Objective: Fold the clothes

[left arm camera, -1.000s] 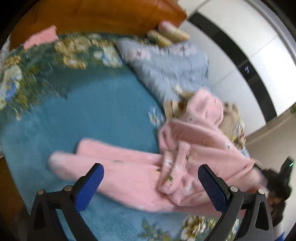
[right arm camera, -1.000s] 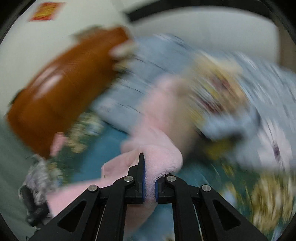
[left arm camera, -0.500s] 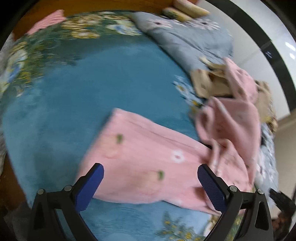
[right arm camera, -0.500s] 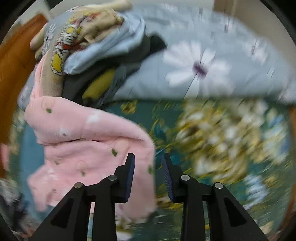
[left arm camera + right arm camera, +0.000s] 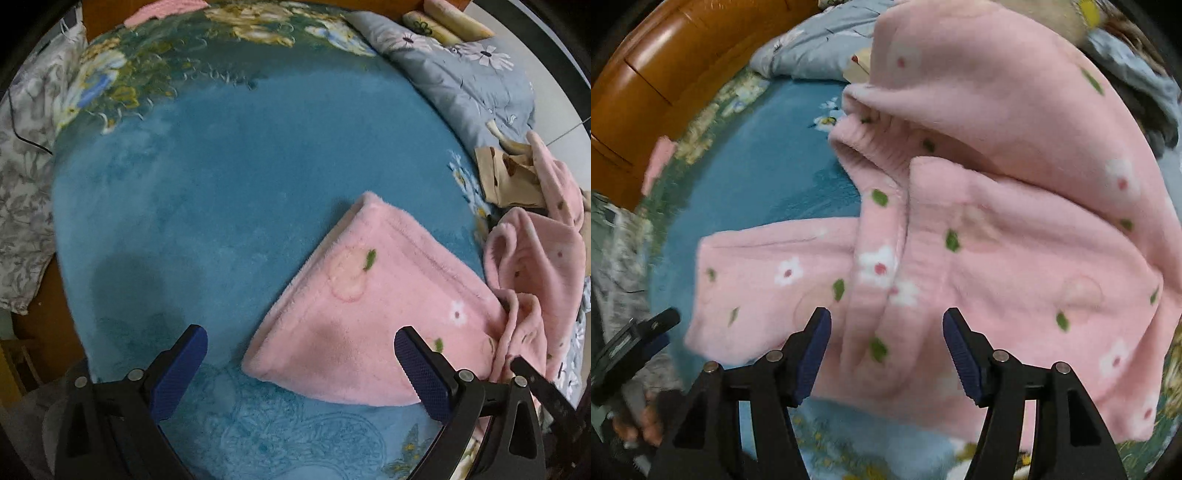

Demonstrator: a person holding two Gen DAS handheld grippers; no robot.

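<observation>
A pink fleece garment with flower and leaf prints lies on the blue blanket. Its folded part spreads flat in front of my left gripper, which is open and empty just above the near edge. In the right wrist view the same pink garment fills the frame, bunched with a ribbed cuff on top. My right gripper is open and empty, its jaws standing either side of a fold.
A grey flowered quilt lies at the far right. A brown wooden headboard stands behind the bed. More bunched clothes sit at the right. A grey patterned cloth hangs at the left. The left gripper's end shows at lower left.
My right gripper has let go of the pink fleece and opened wide. The garment now lies folded over on the blanket. My left gripper has moved in over its flat part.
</observation>
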